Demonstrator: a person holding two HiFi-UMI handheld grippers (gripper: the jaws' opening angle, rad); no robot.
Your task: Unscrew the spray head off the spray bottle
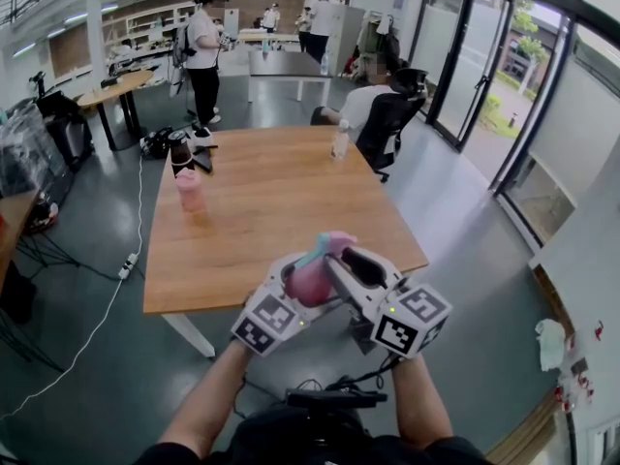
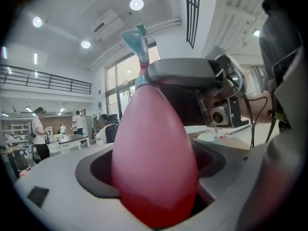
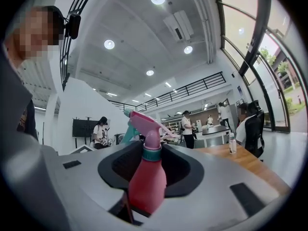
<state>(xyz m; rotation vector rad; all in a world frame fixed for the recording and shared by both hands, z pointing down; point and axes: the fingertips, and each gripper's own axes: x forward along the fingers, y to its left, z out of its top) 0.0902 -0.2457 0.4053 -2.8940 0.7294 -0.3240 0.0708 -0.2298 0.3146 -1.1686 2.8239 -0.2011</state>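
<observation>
- Spray bottle [image 1: 310, 284], pink and pear-shaped, is held up in the air over the near edge of the wooden table [image 1: 281, 197], caught between the two hand-held tools.
- It leans away, its body near and its neck far.
- Its spray head [image 1: 329, 245] is pink with a teal trigger and a teal collar, and it sits on the neck.
- The left gripper [image 1: 298, 277] has its jaws pinched on the fat pink body. In the left gripper view the body [image 2: 154, 162] fills the gap between them.
- The right gripper [image 1: 346, 257] comes in from the right. Its jaws are closed in on the neck at the teal collar, at the foot of the spray head [image 3: 144, 121].
- From the left gripper view, one grey finger of the right gripper [image 2: 185, 72] lies across that collar, just under the trigger [image 2: 137, 40].
- Both marker cubes face the near side, one on each side of the bottle.
- On the far left part of the table stand a pink cup [image 1: 190, 190] and a dark jar [image 1: 180, 151], well apart from the bottle.
- A clear water bottle [image 1: 340, 140] stands at the table's far right edge.
- A person sits in a black chair [image 1: 392, 114] beyond the table, and another stands further back [image 1: 203, 51].
</observation>
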